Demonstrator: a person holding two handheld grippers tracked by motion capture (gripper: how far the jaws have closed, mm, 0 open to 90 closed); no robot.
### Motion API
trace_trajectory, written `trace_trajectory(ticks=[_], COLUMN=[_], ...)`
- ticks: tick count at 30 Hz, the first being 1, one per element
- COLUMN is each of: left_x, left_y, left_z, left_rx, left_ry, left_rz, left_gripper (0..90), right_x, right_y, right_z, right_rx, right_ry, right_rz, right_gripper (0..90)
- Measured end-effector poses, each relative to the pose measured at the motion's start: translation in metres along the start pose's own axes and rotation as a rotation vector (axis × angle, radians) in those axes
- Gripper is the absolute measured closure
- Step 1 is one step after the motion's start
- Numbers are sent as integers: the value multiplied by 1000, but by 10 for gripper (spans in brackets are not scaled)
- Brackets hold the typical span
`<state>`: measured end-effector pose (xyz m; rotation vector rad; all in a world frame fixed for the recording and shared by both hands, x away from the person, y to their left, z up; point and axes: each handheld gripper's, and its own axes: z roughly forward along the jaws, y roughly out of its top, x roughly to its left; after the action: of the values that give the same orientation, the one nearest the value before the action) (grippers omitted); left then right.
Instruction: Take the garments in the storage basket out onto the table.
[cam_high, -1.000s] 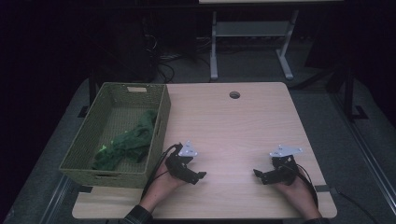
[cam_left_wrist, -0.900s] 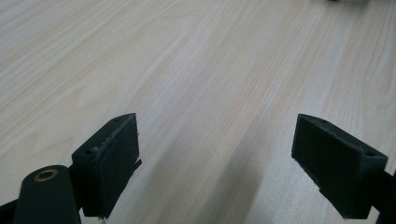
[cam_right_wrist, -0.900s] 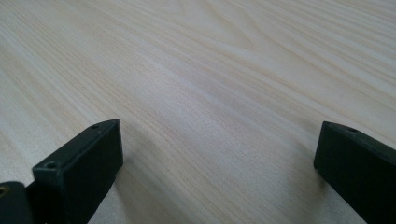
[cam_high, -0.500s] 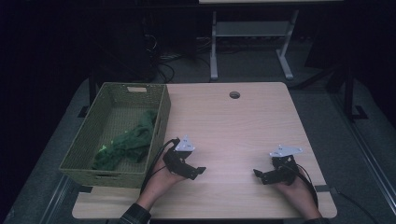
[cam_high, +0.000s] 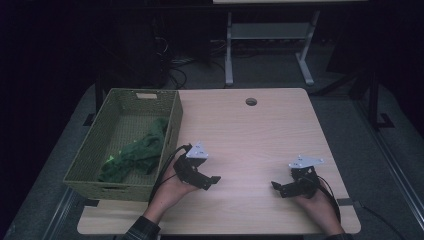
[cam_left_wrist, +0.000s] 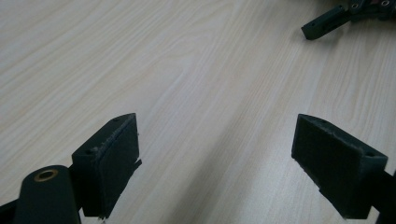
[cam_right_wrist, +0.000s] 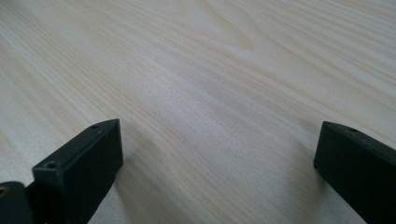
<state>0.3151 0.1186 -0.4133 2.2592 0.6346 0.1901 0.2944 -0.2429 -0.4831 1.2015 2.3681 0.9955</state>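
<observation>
My left gripper (cam_high: 210, 181) rests low over the wooden table (cam_high: 250, 135), just right of the woven basket (cam_high: 90, 175), held by a hand. Its jaws stand wide open (cam_left_wrist: 219, 158) over bare wood. The right gripper (cam_high: 279, 189) lies near the front right of the table, jaws pointing left and open (cam_right_wrist: 219, 163) with nothing between them. A jaw tip of the right gripper (cam_left_wrist: 327, 21) shows at the top right of the left gripper view. A green cloth (cam_high: 137, 152) lies crumpled inside the basket.
A round cable hole (cam_high: 251, 101) sits near the table's far edge. Behind the table stand a white frame leg (cam_high: 229, 55) and cables on the dark floor. Bare wood stretches between the two grippers.
The left gripper has drifted slightly forward and up along the basket's side. The right gripper has stayed in place.
</observation>
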Motion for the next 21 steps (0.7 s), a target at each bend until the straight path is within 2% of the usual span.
trace_trajectory(ticks=[14,17,21], left_x=[4,6,8], left_y=[17,21,24], left_z=[-15,-20,-24], left_rx=[-28,-25,-31], left_ry=[-13,-5,-2], left_rz=[8,23,19], left_gripper=[146,146,146], right_x=[0,0,0], right_y=[0,0,0], right_z=[0,0,0], right_rx=[0,0,0], right_ry=[0,0,0], right_rz=[0,0,0], right_gripper=[10,10,10])
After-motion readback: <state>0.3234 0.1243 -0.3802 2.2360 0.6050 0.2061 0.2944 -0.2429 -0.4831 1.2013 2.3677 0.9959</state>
